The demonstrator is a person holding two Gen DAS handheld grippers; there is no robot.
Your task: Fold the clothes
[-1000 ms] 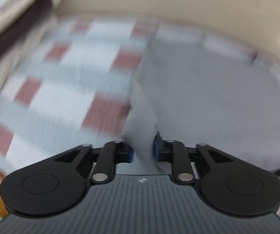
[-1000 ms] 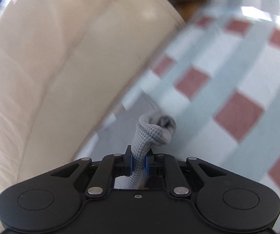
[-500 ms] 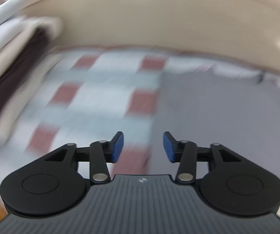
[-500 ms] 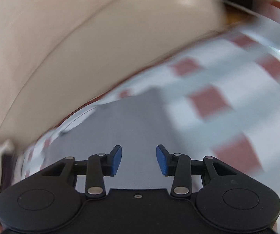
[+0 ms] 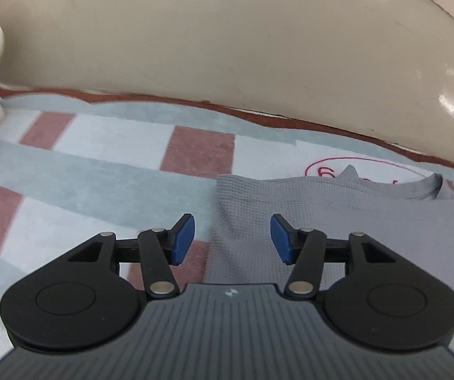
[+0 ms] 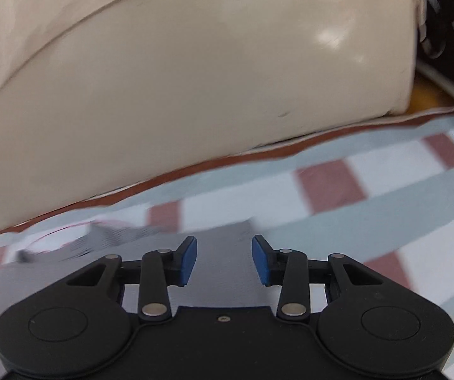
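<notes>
Grippers first: two of them, one per hand, and neither is holding anything. Left gripper (image 5: 232, 239) has its jaws spread apart, having just been opening, with the two blue pads (image 5: 182, 237) standing clear above the cloth and nothing pinched between them. Right gripper (image 6: 224, 261) is the same deal: jaws parted after just opening, two blue pads, empty gap.

One piece of clothing is in view, a grey waffle-knit garment (image 5: 337, 212). It lies flat on the checked blanket (image 5: 100, 164), close to the far edge where the blanket meets the cream cushion (image 5: 227, 47). In the left wrist view its left edge runs straight up between the jaws and its neckline sits toward the upper right, partly covering a red oval mark (image 5: 328, 163) on the blanket. In the right wrist view the same garment (image 6: 220, 281) shows below and ahead of the jaws, blurry.

The blanket is one sheet, pale blue and white bands with dull red squares, brown trim along the far edge.
</notes>
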